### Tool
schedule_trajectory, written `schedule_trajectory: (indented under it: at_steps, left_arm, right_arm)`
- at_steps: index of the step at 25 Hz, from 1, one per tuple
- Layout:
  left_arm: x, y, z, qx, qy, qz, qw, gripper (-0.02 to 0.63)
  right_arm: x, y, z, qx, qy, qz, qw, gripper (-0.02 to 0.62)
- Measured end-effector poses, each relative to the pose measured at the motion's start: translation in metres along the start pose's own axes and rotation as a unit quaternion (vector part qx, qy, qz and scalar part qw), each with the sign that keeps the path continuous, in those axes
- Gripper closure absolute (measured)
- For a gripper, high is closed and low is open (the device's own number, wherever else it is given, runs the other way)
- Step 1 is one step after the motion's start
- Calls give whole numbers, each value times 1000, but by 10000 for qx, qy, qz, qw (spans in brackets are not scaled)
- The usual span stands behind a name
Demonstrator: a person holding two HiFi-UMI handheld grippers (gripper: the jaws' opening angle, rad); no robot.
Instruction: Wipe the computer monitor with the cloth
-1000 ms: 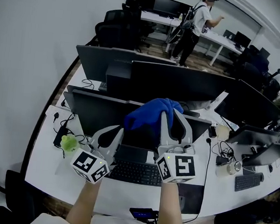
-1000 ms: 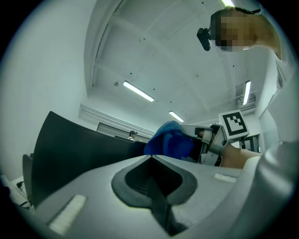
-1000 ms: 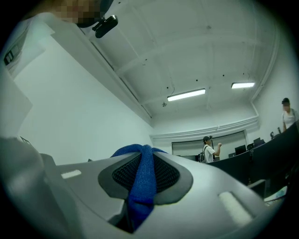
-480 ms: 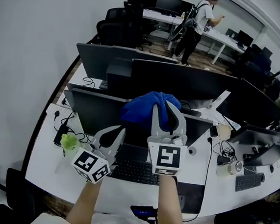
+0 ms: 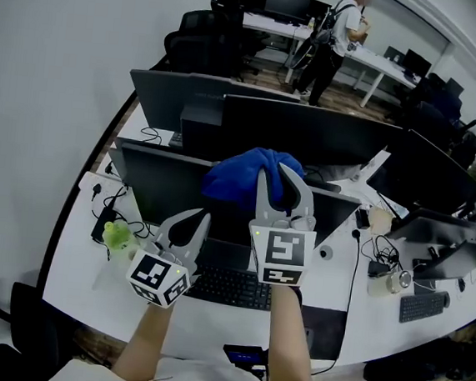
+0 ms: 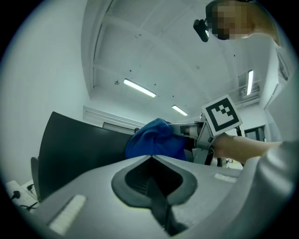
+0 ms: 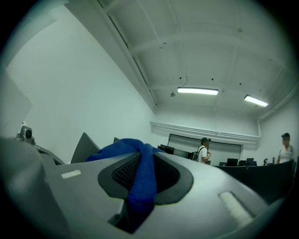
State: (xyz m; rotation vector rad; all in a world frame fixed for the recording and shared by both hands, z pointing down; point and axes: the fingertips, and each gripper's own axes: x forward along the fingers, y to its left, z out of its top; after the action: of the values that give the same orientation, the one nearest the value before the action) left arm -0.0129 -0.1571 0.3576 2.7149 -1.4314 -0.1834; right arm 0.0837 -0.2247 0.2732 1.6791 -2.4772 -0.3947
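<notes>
The right claw (image 5: 273,170) is clamped on a fold of the blue cloth (image 5: 238,175), whose bunched remainder sits at the top edge of the nearest computer monitor (image 5: 167,191) on the surface (image 5: 76,266) — a placement that likely lets a wipe start high on the dark screen and run downward. The left claw (image 5: 199,218) is closed on nothing and hangs low before the screen, above the keyboard (image 5: 228,290), probably parked clear of the wiping path. No brand, label or legible writing shows on monitor or cloth — only square black-and-white marker patterns on both cubes.
</notes>
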Motion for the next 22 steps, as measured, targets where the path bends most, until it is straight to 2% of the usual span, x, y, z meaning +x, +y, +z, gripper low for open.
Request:
schedule_trajectory:
  at_steps: [11, 22]
  left_arm:
    - [-4, 0, -7, 88, 104, 131, 9998, 604]
    - [-4, -4, -4, 101, 105, 91, 9999, 604]
  right_arm:
    - [2, -2, -10, 16, 190, -25, 9998, 499]
    - [-1, -10, -14, -70, 178, -73, 9998, 499]
